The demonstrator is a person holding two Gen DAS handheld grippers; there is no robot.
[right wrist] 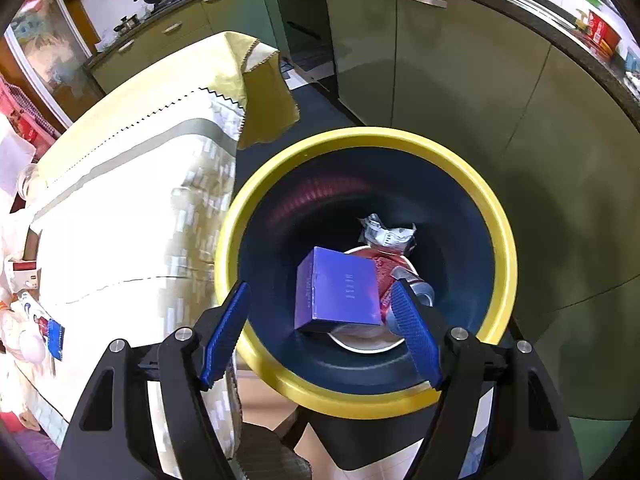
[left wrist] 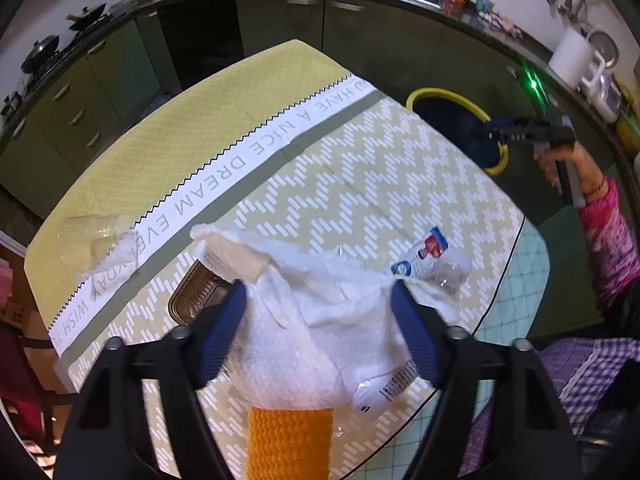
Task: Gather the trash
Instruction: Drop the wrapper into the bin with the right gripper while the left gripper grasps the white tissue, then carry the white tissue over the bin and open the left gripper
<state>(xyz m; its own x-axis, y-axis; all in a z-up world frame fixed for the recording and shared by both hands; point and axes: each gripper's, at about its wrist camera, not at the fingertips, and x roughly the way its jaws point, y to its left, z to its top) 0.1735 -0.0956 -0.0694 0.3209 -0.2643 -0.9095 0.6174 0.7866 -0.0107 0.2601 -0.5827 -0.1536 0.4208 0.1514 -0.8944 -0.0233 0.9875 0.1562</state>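
Kitchen cabinets ring a table [left wrist: 224,120] covered with a yellow patterned cloth. From the left wrist view, the left gripper [left wrist: 318,316] hangs over the near part of that cloth with its jaws spread wide around a crumpled white paper towel [left wrist: 304,320]; whether the pads already touch the paper I cannot tell. A printed wrapper [left wrist: 424,256], a brown tray [left wrist: 200,292] and a clear plastic cup [left wrist: 92,236] lie around it. Beyond the far edge stands the yellow-rimmed bin [left wrist: 452,98], with the right gripper [left wrist: 494,133] above it.

From the right wrist view, the right gripper [right wrist: 324,332] is wide open over the bin [right wrist: 496,240] and holds nothing. A purple box [right wrist: 340,292] (1 of several pieces) lies inside on other trash.

The drop looks complete on the right. The next move, I judge, is closing the left jaws on the towel and carrying it to the bin.
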